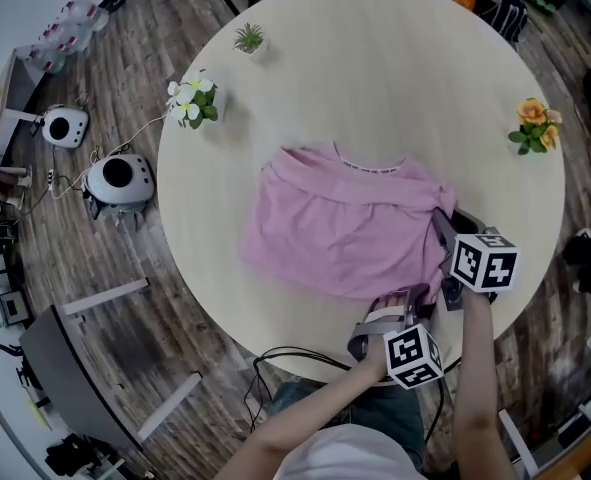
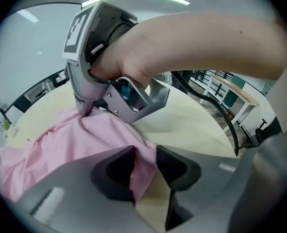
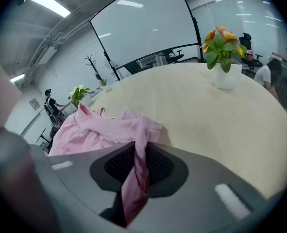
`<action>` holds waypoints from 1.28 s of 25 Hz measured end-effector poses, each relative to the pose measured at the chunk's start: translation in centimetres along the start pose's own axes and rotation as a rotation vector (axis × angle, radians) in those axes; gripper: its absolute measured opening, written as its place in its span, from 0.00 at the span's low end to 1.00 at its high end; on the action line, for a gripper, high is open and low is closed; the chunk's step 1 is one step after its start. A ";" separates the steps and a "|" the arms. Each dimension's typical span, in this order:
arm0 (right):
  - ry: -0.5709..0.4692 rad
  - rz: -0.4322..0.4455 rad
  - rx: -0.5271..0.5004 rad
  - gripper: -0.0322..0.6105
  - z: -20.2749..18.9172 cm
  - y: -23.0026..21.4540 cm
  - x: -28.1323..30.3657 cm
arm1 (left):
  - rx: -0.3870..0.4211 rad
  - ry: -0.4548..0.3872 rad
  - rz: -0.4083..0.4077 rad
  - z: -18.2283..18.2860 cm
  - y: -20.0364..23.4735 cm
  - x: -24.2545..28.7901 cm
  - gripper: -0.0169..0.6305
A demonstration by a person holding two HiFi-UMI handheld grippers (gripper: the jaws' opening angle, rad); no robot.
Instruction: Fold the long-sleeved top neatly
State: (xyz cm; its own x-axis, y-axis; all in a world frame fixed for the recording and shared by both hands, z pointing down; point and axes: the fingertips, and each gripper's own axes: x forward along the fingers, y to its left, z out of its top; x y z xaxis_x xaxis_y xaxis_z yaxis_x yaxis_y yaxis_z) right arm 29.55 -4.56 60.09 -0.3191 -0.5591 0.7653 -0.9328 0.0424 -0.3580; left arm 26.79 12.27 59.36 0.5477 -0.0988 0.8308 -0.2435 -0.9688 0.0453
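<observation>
Table (image 1: 395, 88) | top (image 1: 345, 228) between closing jaws | left hand-held gripper (image 2: 145, 166), right hand-held gripper (image 3: 138, 164)

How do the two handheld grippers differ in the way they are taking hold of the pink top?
The left gripper has its jaws closing but apart, with the near hem of the pink top hanging loose between them. The right gripper has its jaws closing with both pads pressing a fold. The left gripper works the edge nearest the person, the right gripper the right side. Both have pink cloth between their jaws.
</observation>
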 end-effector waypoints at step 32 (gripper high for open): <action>-0.133 -0.010 0.271 0.16 3.4 2.9 -9.3 | -0.224 -0.385 -0.122 2.9 2.5 -13.9 0.26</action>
State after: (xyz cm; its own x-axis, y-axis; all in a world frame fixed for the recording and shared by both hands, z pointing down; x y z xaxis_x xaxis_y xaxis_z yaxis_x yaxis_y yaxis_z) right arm 30.43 -2.03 50.09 -0.2683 -0.6630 0.6989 -0.8515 -0.1760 -0.4939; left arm 20.90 10.54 46.36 0.8303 -0.1054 0.5473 -0.3026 -0.9099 0.2838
